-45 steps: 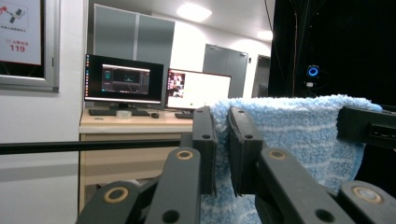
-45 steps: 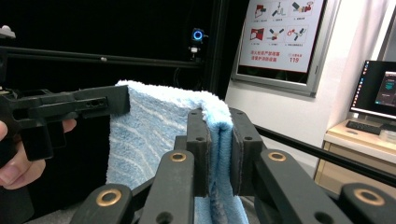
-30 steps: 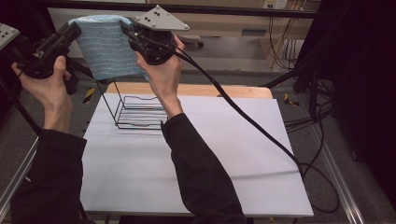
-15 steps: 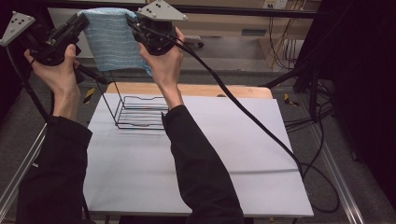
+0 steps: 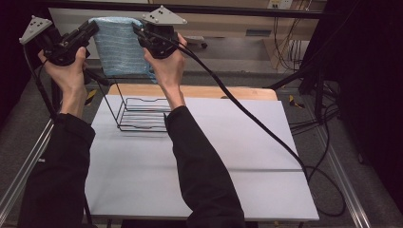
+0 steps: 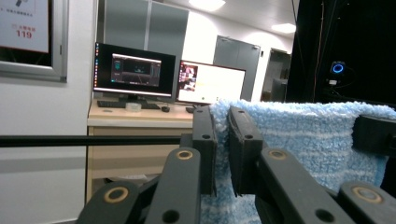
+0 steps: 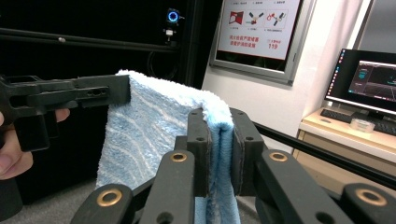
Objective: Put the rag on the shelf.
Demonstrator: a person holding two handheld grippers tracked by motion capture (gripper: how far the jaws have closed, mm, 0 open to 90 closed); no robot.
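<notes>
Since a second before, both hands had swung the towel (image 5: 119, 47) across to the left in the high view and brought it a little lower, and the left gripper (image 5: 88, 32), which had been out by the frame's edge, now sat closer in, so the cloth hung flatter between the two.

The table (image 5: 228, 156) was a broad white sheet, smooth, with a pale wooden strip along its far edge. The towel was held up in the air above that far edge, over the rack (image 5: 140, 114), spread like a small banner. It was light blue, thick and fluffy, with faint paler stripes running through the pile. The rack was thin black wire, bent into an open frame with a row of bars along its bottom, standing on the table near the right forearm.

The left gripper was pinched narrow on one top corner of the towel (image 6: 299, 135), its black jaws nearly together with the plush edge between them. The right gripper (image 5: 139, 33) was likewise clamped narrow on the other top corner, the folded edge of the towel (image 7: 154, 130) squeezed between its pads.
</notes>
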